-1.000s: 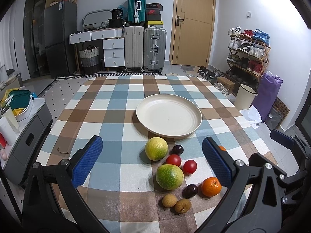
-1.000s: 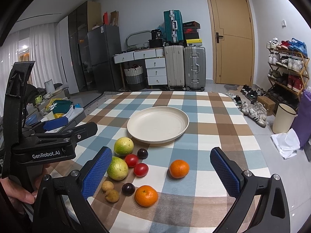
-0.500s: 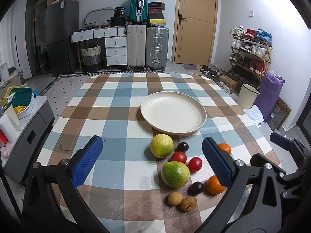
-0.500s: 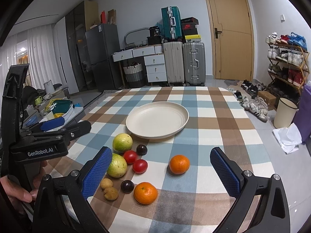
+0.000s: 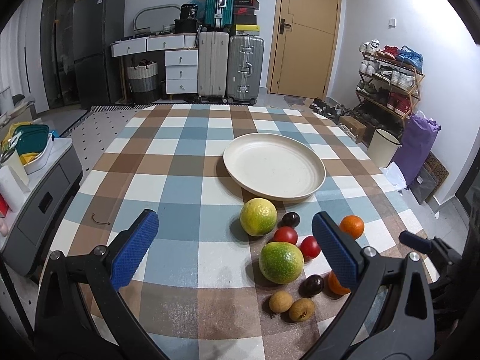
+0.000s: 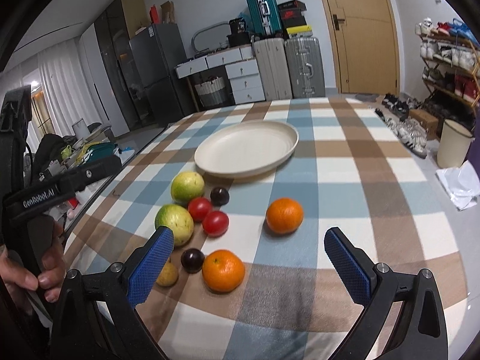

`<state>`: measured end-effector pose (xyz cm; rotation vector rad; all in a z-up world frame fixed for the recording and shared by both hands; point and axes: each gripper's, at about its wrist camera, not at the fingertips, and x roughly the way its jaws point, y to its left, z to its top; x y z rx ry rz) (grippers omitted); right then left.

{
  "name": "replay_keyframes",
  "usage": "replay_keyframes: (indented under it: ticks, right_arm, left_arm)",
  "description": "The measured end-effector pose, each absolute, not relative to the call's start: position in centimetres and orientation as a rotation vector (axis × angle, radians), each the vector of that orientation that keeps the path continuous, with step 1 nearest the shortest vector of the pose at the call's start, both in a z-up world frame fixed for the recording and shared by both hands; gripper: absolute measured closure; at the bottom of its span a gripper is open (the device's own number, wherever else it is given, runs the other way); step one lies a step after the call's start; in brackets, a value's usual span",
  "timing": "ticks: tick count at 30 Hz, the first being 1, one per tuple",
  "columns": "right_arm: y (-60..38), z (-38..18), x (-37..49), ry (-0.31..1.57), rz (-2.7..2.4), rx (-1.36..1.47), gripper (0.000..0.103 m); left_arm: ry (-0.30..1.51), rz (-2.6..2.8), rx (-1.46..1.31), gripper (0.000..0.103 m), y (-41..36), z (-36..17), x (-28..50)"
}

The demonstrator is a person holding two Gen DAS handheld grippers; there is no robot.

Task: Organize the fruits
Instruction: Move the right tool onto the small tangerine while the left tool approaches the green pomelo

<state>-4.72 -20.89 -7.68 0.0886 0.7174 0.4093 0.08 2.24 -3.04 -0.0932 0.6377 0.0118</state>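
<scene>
A cream plate (image 5: 274,168) (image 6: 247,148) lies empty on the checked tablecloth. In front of it sit two green-yellow citrus fruits (image 5: 258,216) (image 5: 281,262), two red tomatoes (image 5: 285,235), two dark plums (image 5: 291,219), two oranges (image 6: 284,215) (image 6: 223,270) and two small brown fruits (image 5: 280,301). My left gripper (image 5: 235,250) is open above the cloth, left of the fruit. My right gripper (image 6: 249,267) is open and empty, low over the near orange.
The table's right edge drops to the floor, with a bin (image 5: 384,147) and shoe rack (image 5: 390,81) beyond. A grey cabinet (image 5: 39,192) stands at the left. Suitcases (image 5: 229,66) and drawers line the back wall.
My right gripper has dropped lower and tilted, closing in on the oranges. My left gripper has shifted left, so the fruit sits further right in its view.
</scene>
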Motion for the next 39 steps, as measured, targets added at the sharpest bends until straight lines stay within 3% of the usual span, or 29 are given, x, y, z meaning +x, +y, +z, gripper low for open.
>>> replay_keyframes:
  ticks: [10, 15, 24, 32, 39]
  right_arm:
    - [-20.6, -10.0, -4.2, 0.777, 0.451, 0.089, 0.001]
    - [-20.4, -11.0, -4.0, 0.805, 0.464, 0.089, 0.007]
    - [-19.8, -11.8, -3.9, 0.832, 0.506, 0.090, 0.024]
    - [-19.1, -12.7, -3.9, 0.860, 0.565, 0.083, 0.061]
    - [-19.2, -12.7, -4.1, 0.856, 0.584, 0.097, 0.063]
  left_arm:
    - [0.647, 0.019, -0.119, 0.001, 2.9, -3.6, 0.6]
    - [0.655, 0.021, -0.142, 0.001, 3.7, -3.8, 0.7]
    - [0.663, 0.027, -0.155, 0.001, 4.3, -3.9, 0.6]
    - [0.682, 0.030, -0.173, 0.001, 4.7, -4.3, 0.8]
    - [0.686, 0.039, -0.183, 0.001, 5.2, -4.5, 0.9]
